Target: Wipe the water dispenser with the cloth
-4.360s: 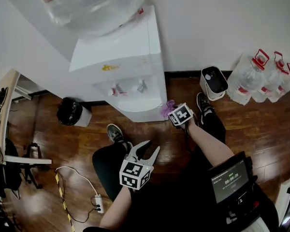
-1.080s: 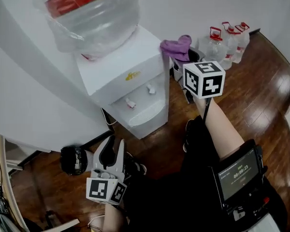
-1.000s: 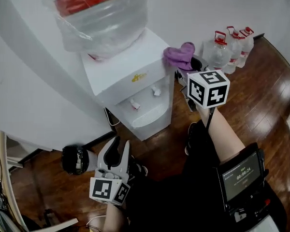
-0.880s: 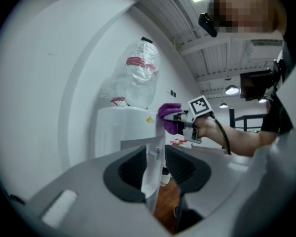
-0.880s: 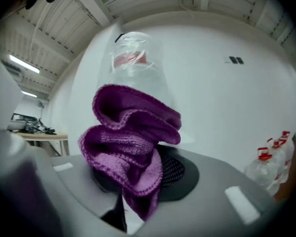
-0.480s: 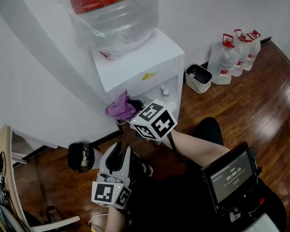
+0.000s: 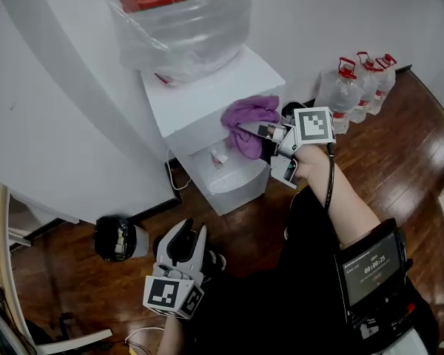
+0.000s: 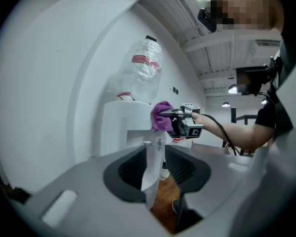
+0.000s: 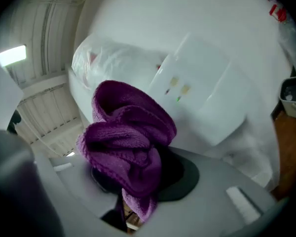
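Our right gripper (image 7: 246, 130) is clamped on the purple cloth (image 7: 249, 115). In the right gripper view the bunched folds fill the gap between the jaws and spill over them. The gripper lies about level and points left. It holds the cloth against the upper front of the white water dispenser (image 7: 201, 96), near its right corner and just above the taps (image 7: 219, 156). We cannot tell how firmly the cloth presses on the panel. The big clear bottle (image 7: 183, 22) with its red band sits upside down on top of the dispenser.

Our left gripper (image 7: 186, 233) hangs low and near, well apart from the dispenser and over the wooden floor (image 7: 399, 154). Its jaws are drawn narrow, with only a slim slit between them and nothing in it.

Several water jugs (image 7: 355, 86) stand by the far wall to the right. A round black object (image 7: 115, 237) rests on the floor at left.
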Demonstrator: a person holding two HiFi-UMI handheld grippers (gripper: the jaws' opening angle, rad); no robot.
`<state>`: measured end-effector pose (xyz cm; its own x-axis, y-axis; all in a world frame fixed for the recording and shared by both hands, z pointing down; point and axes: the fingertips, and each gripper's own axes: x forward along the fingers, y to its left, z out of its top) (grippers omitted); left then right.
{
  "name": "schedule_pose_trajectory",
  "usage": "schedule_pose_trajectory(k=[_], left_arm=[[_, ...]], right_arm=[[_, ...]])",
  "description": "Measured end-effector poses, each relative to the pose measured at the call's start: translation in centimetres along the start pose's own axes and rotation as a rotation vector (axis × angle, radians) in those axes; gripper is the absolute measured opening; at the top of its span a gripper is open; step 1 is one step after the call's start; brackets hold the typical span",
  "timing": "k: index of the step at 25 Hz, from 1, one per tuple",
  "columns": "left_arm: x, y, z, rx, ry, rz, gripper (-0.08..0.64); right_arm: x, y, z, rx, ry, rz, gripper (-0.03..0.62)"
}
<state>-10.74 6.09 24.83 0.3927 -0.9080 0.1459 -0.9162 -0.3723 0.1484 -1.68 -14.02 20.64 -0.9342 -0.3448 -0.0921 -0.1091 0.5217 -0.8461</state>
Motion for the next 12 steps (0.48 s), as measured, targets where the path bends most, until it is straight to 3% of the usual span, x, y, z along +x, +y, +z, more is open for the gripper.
schedule_pose_trajectory(k=[3,5,9,10,12], left_arm=[[0.1,0.1,-0.4,-0.001,0.007,0.001,0.14],[0.2,0.2,-0.7,-0.003,0.015,0.007,0.14],[0.4,-0.2,-0.9,-0.004,0.024,0.001,0.14],[0.4,-0.3,-1.0,0.0,0.024,-0.001,0.14],[0.3,-0.7,-0.9,0.007,0.024,-0.004,0.14]], right_arm=[[-4.2,-3.2,3.3,-0.03,-0.086,-0.128,0.12],[-6.9,-4.5,5.7,-0.165,-0.16,-0.273,0.12],[-9.9,-2.9,8.9,-0.718,-0.386,-0.644,0.121],[-9.4,-1.8,8.5,-0.849,-0.441,-0.688,0.121],[-6.4,0.4,6.3,-1.053,-0.502,-0.67,0.121]])
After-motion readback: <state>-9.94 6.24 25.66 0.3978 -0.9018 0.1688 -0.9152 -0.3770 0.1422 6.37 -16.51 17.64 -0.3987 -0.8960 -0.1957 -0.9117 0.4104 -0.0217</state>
